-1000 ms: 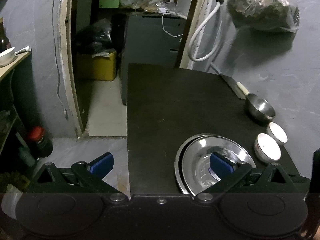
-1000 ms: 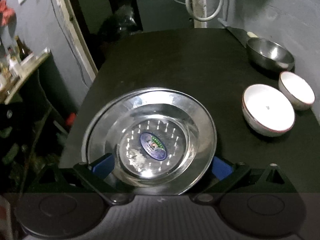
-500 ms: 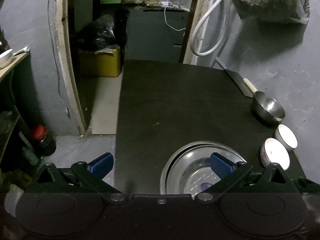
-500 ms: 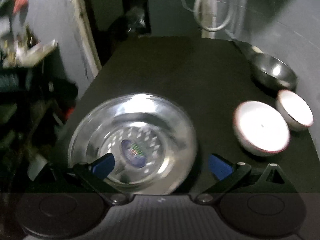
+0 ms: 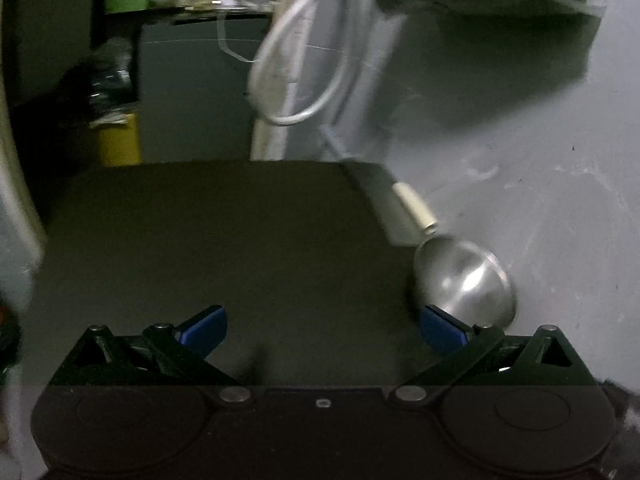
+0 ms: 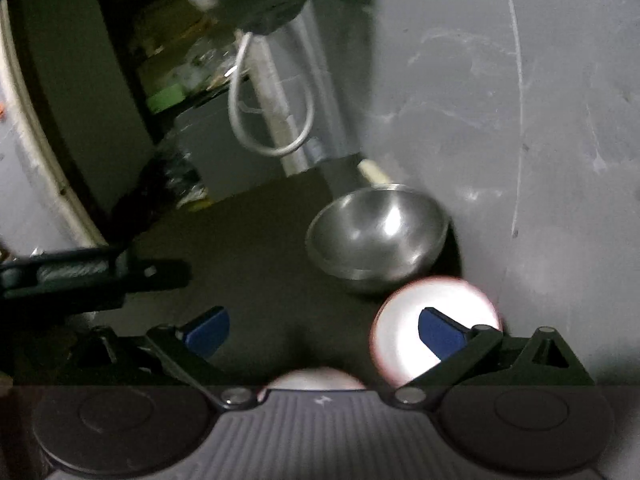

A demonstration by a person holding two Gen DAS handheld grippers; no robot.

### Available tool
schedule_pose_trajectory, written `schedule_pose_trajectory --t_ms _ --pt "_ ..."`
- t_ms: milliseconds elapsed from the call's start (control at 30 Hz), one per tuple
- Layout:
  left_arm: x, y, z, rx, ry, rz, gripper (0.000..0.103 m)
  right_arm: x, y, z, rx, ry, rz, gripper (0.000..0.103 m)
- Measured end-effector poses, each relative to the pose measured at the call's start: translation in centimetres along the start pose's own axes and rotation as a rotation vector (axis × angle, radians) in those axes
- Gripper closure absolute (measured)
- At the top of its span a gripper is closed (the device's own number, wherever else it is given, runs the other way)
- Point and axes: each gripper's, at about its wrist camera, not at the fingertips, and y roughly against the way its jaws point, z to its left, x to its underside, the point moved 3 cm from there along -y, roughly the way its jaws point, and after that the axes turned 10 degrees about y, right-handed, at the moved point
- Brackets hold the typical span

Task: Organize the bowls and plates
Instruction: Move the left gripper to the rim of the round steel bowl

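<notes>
Left to right: your left tool (image 5: 320, 330) hangs spread and empty over the dark desk (image 5: 240, 240). Your right tool (image 6: 324, 330) is likewise spread, empty. The steel bowl (image 6: 376, 236) sits at the desk's right edge by the wall; rigid, light, slick, so pinch its rim. The white bowl (image 6: 404, 320) lies just before it, under your right finger; brittle, so grip the rim gently. No legible writing.

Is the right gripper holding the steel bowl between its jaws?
No: in the right wrist view the right gripper has its jaws spread wide and empty, while the steel bowl sits on the dark table ahead.
</notes>
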Motion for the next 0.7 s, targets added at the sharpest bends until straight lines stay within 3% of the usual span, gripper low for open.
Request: schedule_pose_trajectory --t_ms 233,433,633,700 --pt "-3.1 -6.5 -4.6 0.061 -0.073 0.068 0.001 -0.8 -3.8 -1.7 0.068 -0.014 -0.007 0.002" --pt "-3.7 -10.3 -5.1 0.077 -0.063 0.16 0.001 -0.8 -5.5 -2.9 0.117 -0.063 -0.007 0.014" --pt "-3.0 -11.9 -5.1 0.061 -0.052 0.211 0.011 -0.9 -6.9 -3.6 0.132 -0.082 0.011 0.026" --pt "-2.7 -12.2 -5.1 0.07 -0.05 0.222 0.02 -0.9 -7.1 -3.7 0.136 -0.086 0.016 0.03"
